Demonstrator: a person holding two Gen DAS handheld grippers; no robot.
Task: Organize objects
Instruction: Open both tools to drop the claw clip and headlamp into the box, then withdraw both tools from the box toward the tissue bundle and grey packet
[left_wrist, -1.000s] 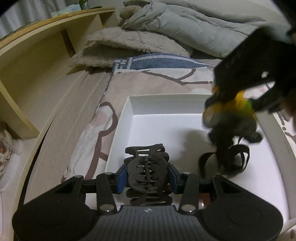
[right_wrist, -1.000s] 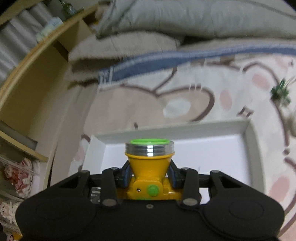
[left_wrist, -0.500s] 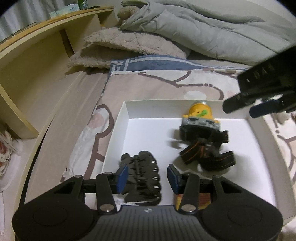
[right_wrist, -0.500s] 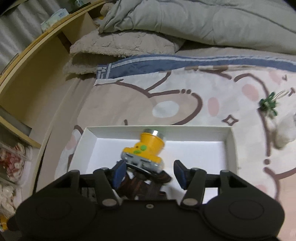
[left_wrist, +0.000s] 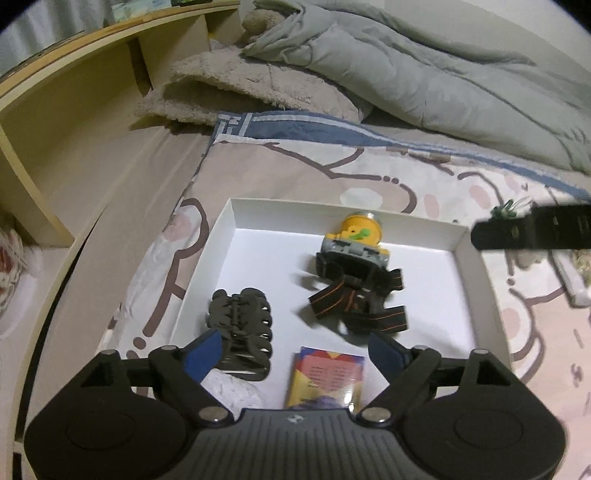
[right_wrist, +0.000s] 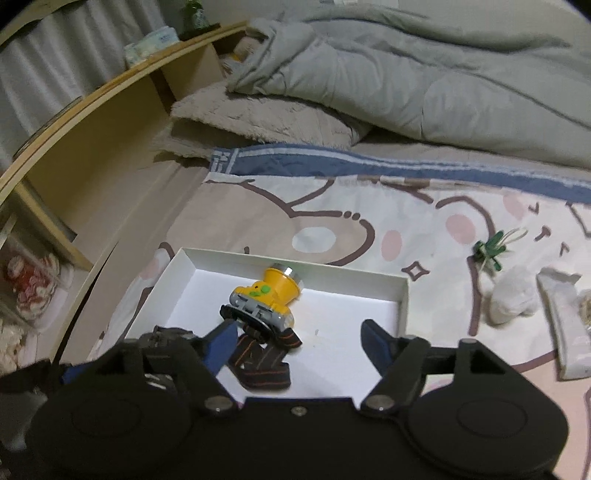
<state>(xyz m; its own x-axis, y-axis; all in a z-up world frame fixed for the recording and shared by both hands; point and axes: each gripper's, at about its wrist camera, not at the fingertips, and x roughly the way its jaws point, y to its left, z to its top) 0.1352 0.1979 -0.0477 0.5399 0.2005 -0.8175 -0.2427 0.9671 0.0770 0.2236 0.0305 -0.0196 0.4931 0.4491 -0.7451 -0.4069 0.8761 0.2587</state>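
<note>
Released headlamp (right_wrist: 271, 295) now lies in box (right_wrist: 404, 306), beyond just-opened right tongs (right_wrist: 297, 345).

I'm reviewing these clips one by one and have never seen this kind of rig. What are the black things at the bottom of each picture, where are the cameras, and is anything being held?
There is no robot here: a person carries a hand-held gripper in each hand, and each has a wide-angle camera looking forward along its two blue-tipped fingers. The black shape at the bottom is that gripper's own body.

One picture looks from the left gripper, the other from the right gripper. Both look down at a white box lying on a patterned bedsheet.

In the box lie a yellow headlamp with its black strap, a black hair claw and a colourful small packet.

Nothing is held. Both sets of jaws have just been opening and stand apart with nothing between them. A few small items lie on the sheet outside the box.
</note>
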